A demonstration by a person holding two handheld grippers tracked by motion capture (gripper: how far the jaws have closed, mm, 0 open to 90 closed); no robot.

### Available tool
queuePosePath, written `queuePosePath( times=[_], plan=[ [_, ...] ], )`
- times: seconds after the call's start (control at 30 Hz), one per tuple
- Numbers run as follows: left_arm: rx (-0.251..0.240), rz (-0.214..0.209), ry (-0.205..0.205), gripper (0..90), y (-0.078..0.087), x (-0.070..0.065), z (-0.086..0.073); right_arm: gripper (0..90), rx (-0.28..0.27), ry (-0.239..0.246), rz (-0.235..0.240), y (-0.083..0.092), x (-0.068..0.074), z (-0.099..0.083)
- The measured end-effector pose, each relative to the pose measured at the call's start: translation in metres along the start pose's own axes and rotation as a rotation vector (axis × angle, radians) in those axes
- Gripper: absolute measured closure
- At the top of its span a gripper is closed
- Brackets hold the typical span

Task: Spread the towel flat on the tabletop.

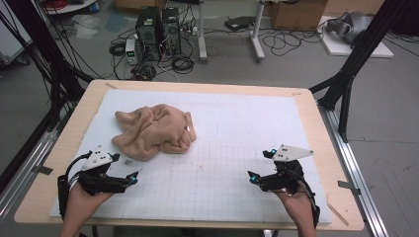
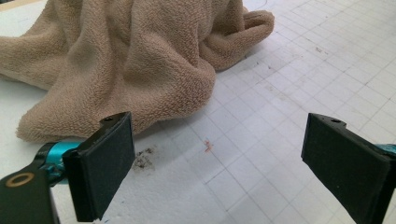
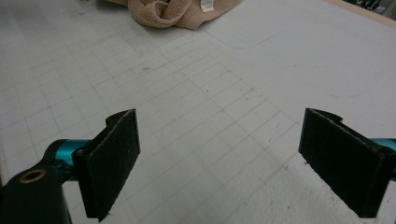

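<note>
Both my tongs, left tongs (image 1: 132, 177) and right tongs (image 1: 253, 177), are spread wide and hold nothing. Near my left tongs lies the crumpled tan fuzzy towel (image 1: 155, 130), on the white grid mat (image 1: 232, 168). Nothing is done yet; grabbing and smoothing it all remain.

The crumpled tan towel (image 2: 140, 60) runs off the top and left edges of the left gripper view, its far folds unseen. In the right gripper view its white label (image 3: 207, 4) is cut by the top edge, the print too small to read.
</note>
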State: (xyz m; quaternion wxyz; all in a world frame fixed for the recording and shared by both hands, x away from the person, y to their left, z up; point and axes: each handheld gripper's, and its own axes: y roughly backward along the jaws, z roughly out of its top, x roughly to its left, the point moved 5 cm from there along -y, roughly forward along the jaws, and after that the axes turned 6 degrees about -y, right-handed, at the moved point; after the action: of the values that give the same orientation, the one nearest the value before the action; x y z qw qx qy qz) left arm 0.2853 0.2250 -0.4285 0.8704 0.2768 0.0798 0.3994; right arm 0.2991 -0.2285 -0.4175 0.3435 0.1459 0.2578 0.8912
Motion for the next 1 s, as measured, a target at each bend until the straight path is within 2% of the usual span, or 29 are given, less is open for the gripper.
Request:
queuePosePath(
  times=[0.13, 0.4, 0.5, 0.6, 0.73, 0.87, 0.93, 1.0],
  plan=[
    [0.0, -0.005, -0.009, 10.4, 0.0, 0.001, 0.003, 11.5, 0.009, 0.007, 0.009, -0.002, -0.001, 0.009],
    [-0.006, -0.014, -0.018, 11.7, -0.003, 0.003, 0.012, 11.5, 0.017, 0.044, 0.061, -0.02, 0.001, 0.045],
    [0.003, -0.02, -0.014, 13.3, -0.008, 0.008, 0.017, 11.5, 0.013, 0.056, 0.061, -0.031, 0.001, 0.06],
    [0.001, -0.023, -0.002, 15.0, -0.012, 0.012, 0.021, 11.5, 0.007, 0.062, 0.082, -0.044, 0.004, 0.075],
    [0.002, 0.0, 0.004, 16.8, -0.016, 0.019, 0.028, 11.6, 0.022, 0.096, 0.086, -0.066, 0.009, 0.094],
    [0.003, 0.014, 0.004, 18.3, -0.02, 0.024, 0.033, 11.6, 0.039, 0.109, 0.11, -0.086, 0.016, 0.107],
    [0.013, 0.015, 0.003, 19.8, -0.022, 0.026, 0.034, 11.8, 0.037, 0.105, 0.118, -0.093, 0.019, 0.112],
    [0.038, 0.011, 0.021, 19.9, -0.029, 0.031, 0.035, 14.4, 0.027, 0.107, 0.126, -0.101, 0.021, 0.116]
  ],
)
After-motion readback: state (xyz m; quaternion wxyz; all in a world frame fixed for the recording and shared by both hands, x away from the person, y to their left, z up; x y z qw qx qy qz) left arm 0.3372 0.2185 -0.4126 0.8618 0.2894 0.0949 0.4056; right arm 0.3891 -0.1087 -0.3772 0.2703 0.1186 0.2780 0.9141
